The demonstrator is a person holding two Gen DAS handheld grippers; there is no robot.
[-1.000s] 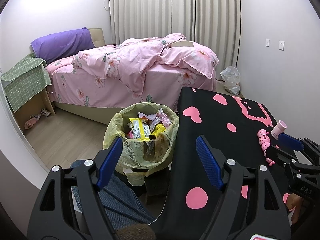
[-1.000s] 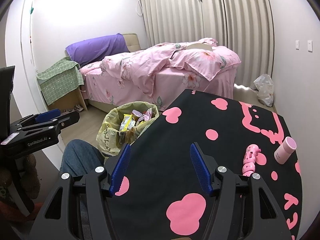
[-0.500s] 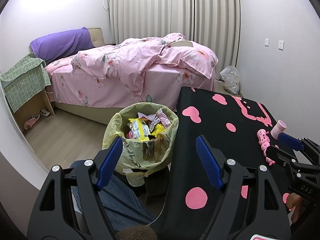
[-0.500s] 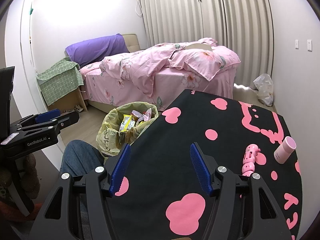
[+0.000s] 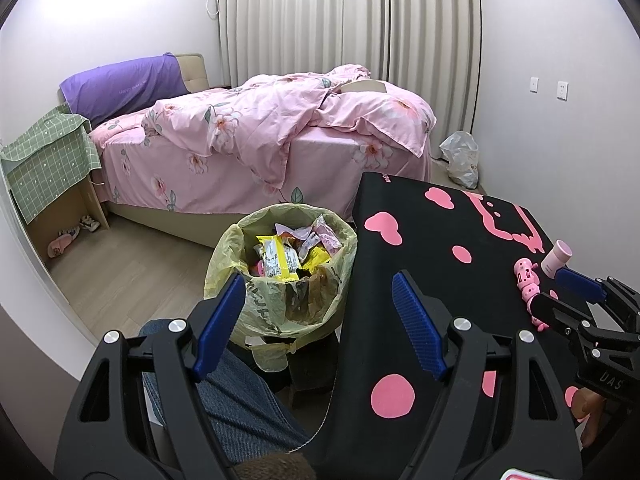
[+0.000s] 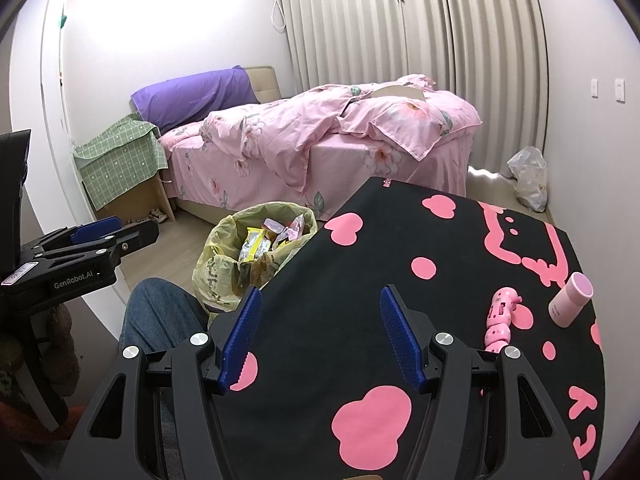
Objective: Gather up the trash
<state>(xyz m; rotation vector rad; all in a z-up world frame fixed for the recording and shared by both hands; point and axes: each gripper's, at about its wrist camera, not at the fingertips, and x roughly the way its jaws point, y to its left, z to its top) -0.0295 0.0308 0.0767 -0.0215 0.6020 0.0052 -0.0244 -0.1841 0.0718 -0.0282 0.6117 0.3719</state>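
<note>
Right now the trash bin (image 5: 280, 276) sits near the middle of the left tool's view, a bit below centre, on the floor just beside the left edge of the black surface (image 5: 440, 240). It has a yellow bag (image 5: 224, 264) pulled over its rim. The bin is full of wrappers (image 5: 280, 258), yellow ones and pink ones, piled up to the top.

The left tool (image 5: 318, 328) fills the bottom of its own view. Its two blue pads stand far apart and hold nothing. One pad lies in front of the bin and the other is over the black surface. The right tool (image 6: 320, 340) is at the bottom of its own view, over the black surface. Its blue pads are wide apart too, with nothing between them.

The surface is black with pink blobs and pink lines. Near its right side lies a small pink toy (image 6: 500, 316). Just beside the toy, further right, a little pink bottle (image 6: 570, 300) lies tipped over. They are close but I cannot tell if they touch.

A knee in blue jeans (image 5: 236, 404) shows at the bottom, left of the surface and below the bin.

Behind the bin is a bed (image 5: 260, 148) with a rumpled pink flowery cover and a purple pillow (image 5: 120, 88) in the upper left. A white plastic bag (image 5: 460, 158) sits on the floor by the right wall, near the curtains (image 5: 348, 20).
</note>
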